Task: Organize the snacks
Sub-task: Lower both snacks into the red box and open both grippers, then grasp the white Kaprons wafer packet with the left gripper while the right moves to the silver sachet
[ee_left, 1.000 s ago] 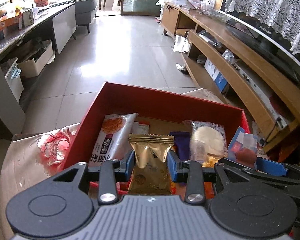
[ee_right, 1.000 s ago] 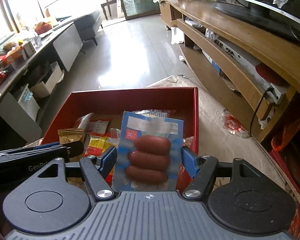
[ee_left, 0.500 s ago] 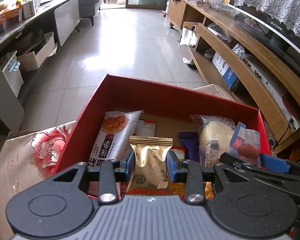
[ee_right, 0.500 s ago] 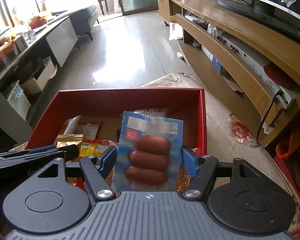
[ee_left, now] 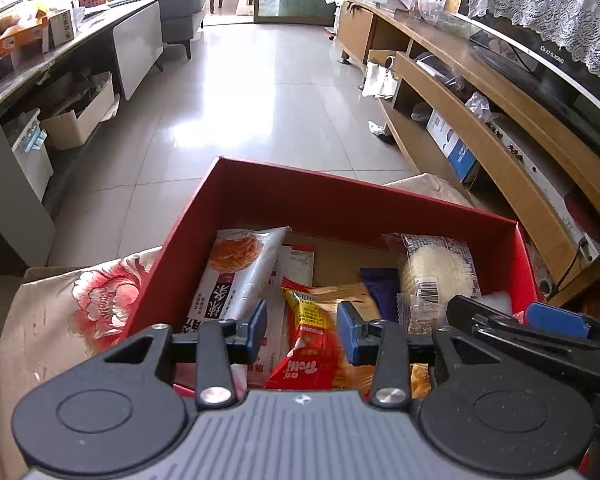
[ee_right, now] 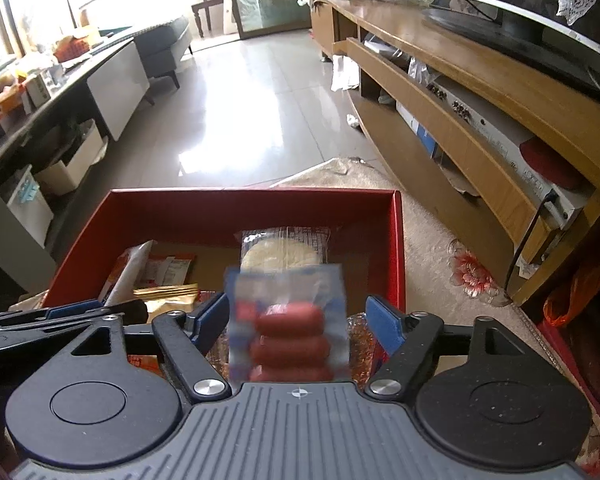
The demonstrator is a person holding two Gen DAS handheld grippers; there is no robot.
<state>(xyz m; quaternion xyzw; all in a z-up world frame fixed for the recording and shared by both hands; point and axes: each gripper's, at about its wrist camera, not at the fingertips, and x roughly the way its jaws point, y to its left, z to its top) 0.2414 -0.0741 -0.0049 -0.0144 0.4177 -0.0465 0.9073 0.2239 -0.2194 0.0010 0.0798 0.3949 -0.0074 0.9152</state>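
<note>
A red box [ee_left: 332,204] holds several snack packs: a white pack with an orange picture [ee_left: 240,268], a red and yellow pack [ee_left: 312,336], a round cake pack [ee_left: 436,268]. My left gripper [ee_left: 302,330] hangs open and empty over the box's near side. The gold packet [ee_right: 168,296] lies in the box in the right wrist view. My right gripper [ee_right: 296,320] is open over the red box [ee_right: 240,208]; the blue sausage pack [ee_right: 288,320] is blurred between its jaws, apart from both pads.
The box sits on a floral cloth [ee_left: 80,312]. A long wooden TV cabinet [ee_left: 480,120] runs along the right. A low dark table with boxes [ee_left: 40,60] stands at the left. Tiled floor [ee_left: 260,112] lies beyond.
Both grippers have opened. The gold packet has left the left gripper and lies in the box. The sausage pack is loose and blurred between the right jaws.
</note>
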